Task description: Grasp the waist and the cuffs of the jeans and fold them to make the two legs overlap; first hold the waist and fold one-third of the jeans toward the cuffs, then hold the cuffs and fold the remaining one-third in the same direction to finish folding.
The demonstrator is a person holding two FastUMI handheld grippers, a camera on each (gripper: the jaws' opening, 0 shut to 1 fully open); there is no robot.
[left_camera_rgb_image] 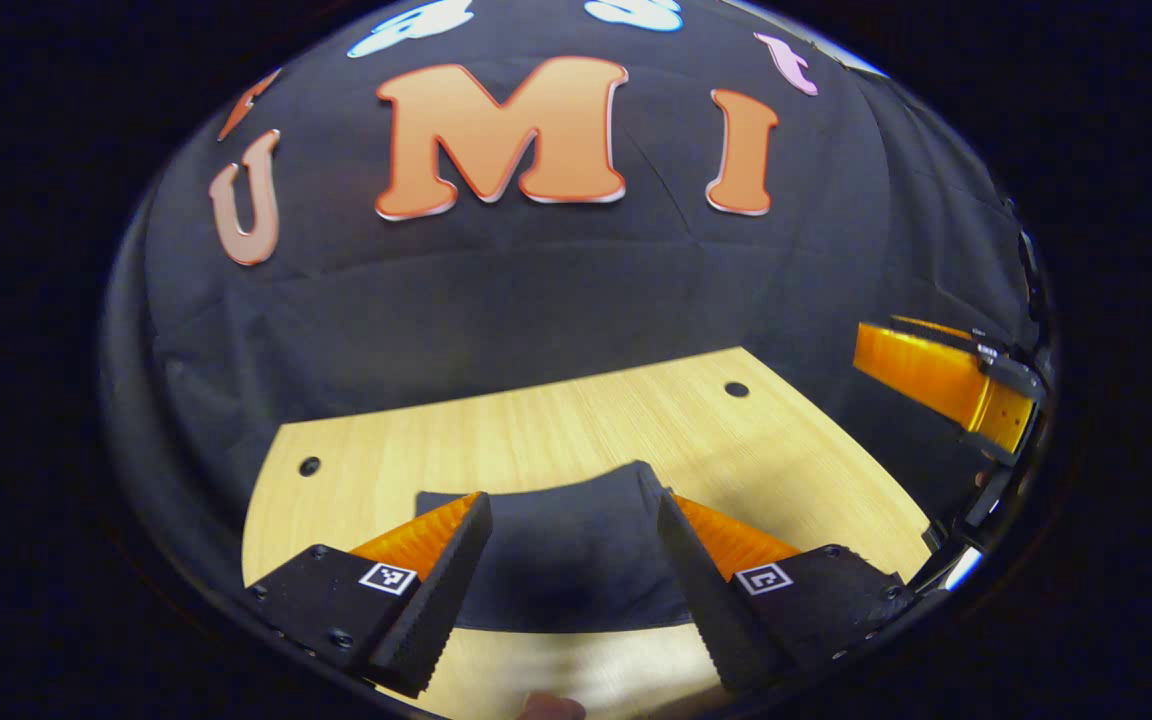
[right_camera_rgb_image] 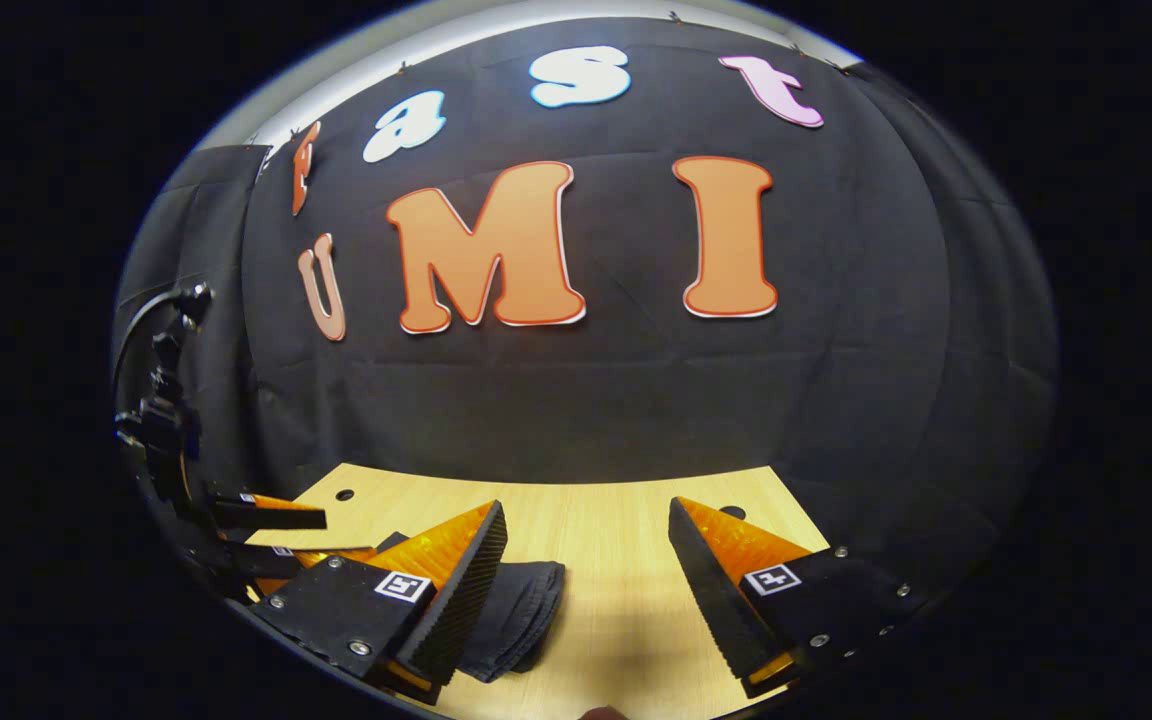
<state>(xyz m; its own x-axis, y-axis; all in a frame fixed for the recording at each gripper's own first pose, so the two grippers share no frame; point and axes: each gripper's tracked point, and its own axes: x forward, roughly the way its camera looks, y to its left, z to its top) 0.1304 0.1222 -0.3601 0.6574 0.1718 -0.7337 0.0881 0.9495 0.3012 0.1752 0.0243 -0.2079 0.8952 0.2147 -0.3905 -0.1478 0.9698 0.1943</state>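
Note:
The dark jeans (left_camera_rgb_image: 571,550) lie folded into a compact stack on the wooden table (left_camera_rgb_image: 556,425). My left gripper (left_camera_rgb_image: 576,570) hovers open just above and in front of the stack, with nothing between its fingers. In the right gripper view the folded jeans (right_camera_rgb_image: 521,610) lie low on the left, partly hidden behind one finger (right_camera_rgb_image: 456,590). My right gripper (right_camera_rgb_image: 586,590) is open over bare table to the right of the stack. The right gripper (left_camera_rgb_image: 946,380) also appears at the far right of the left gripper view, and the left gripper (right_camera_rgb_image: 276,530) at the left edge of the right gripper view.
The table (right_camera_rgb_image: 616,520) has small round holes (left_camera_rgb_image: 736,389) (left_camera_rgb_image: 309,466) near its far corners. The black cloth wall (left_camera_rgb_image: 536,290) rises right behind the table's far edge. A camera on a stand (right_camera_rgb_image: 161,410) is at the far left of the right gripper view.

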